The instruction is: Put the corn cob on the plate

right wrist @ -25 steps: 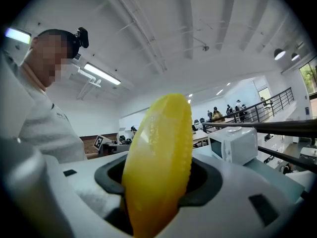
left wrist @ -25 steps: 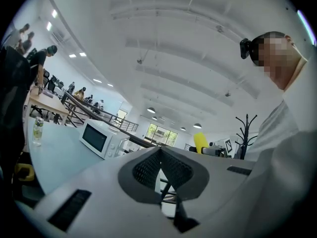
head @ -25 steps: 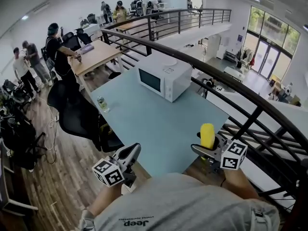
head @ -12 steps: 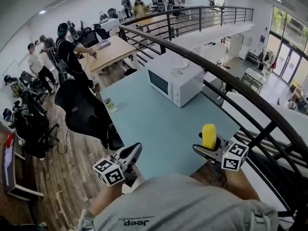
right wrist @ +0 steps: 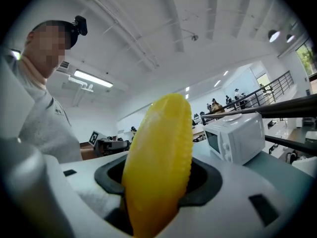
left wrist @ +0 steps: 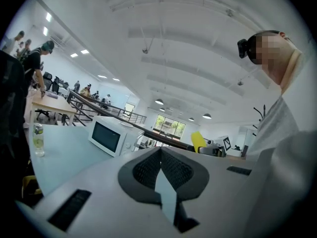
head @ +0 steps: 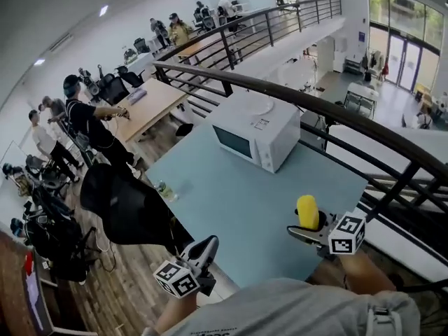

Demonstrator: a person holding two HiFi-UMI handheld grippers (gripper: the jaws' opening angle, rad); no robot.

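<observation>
**Corn cob held upright, short of the microwave**

The fingers of the right gripper [right wrist: 159,185] stand wide and press on the yellow corn cob [head: 306,211]. The cob is upright between them, its rounded tip uppermost. It is held above the near right part of the pale blue desk [head: 231,201], well on the person's side of the white microwave [head: 255,129]. The fingers of the left gripper [left wrist: 160,168] are closed together with nothing between them. That gripper hangs at the desk's near left corner, also well apart from the microwave. A small bottle [head: 164,190] stands by the desk's left edge, left of the microwave and nearer the person. A black chair [head: 126,208] sits just beyond that edge. A dark railing [head: 329,107] runs behind the microwave.
</observation>
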